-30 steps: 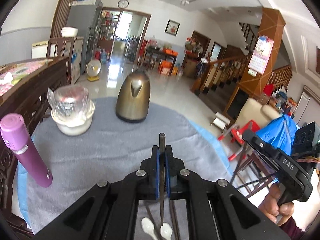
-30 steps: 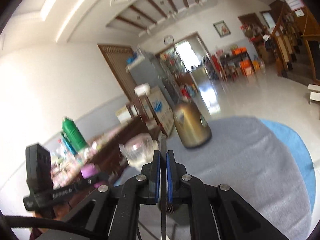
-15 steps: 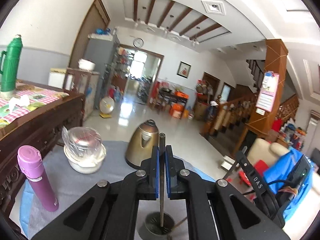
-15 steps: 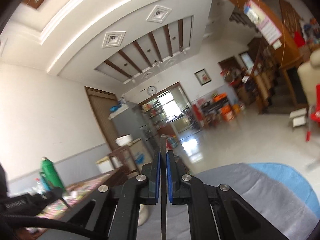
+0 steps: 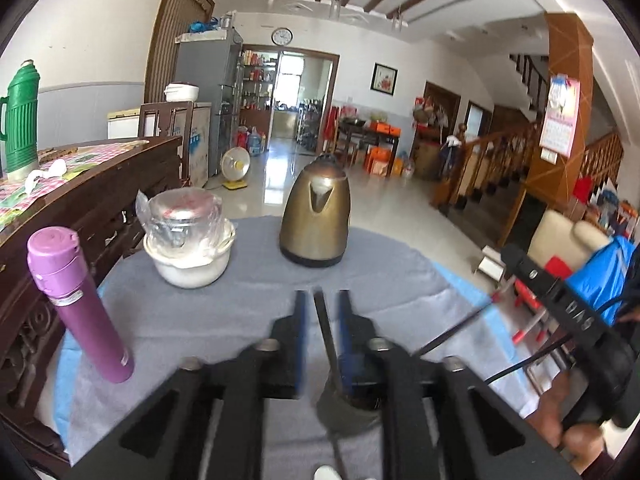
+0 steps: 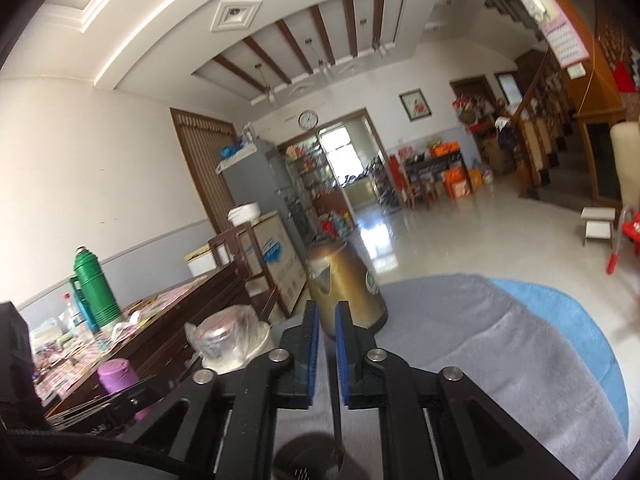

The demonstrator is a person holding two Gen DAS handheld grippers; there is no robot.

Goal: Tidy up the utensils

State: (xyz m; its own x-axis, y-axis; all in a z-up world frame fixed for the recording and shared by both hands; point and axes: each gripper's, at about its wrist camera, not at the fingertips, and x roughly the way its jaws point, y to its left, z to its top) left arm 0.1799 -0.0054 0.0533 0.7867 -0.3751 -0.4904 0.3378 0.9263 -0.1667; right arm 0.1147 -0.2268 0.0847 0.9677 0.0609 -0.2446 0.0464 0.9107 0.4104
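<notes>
Utensil (image 5: 329,336) dark thin handle, between opening left tool (image 5: 322,320) pads, leaning on one, lower end in round holder (image 5: 346,412) on grey-clothed bench (image 5: 200,316) | right tool (image 6: 327,332) opening, second handle (image 6: 336,408) loose in gap above holder (image 6: 306,460) | kettle (image 5: 315,216) behind

Both wrist views look forward, close over the grey table (image 5: 224,320), sharing the kettle (image 5: 316,220).
</notes>
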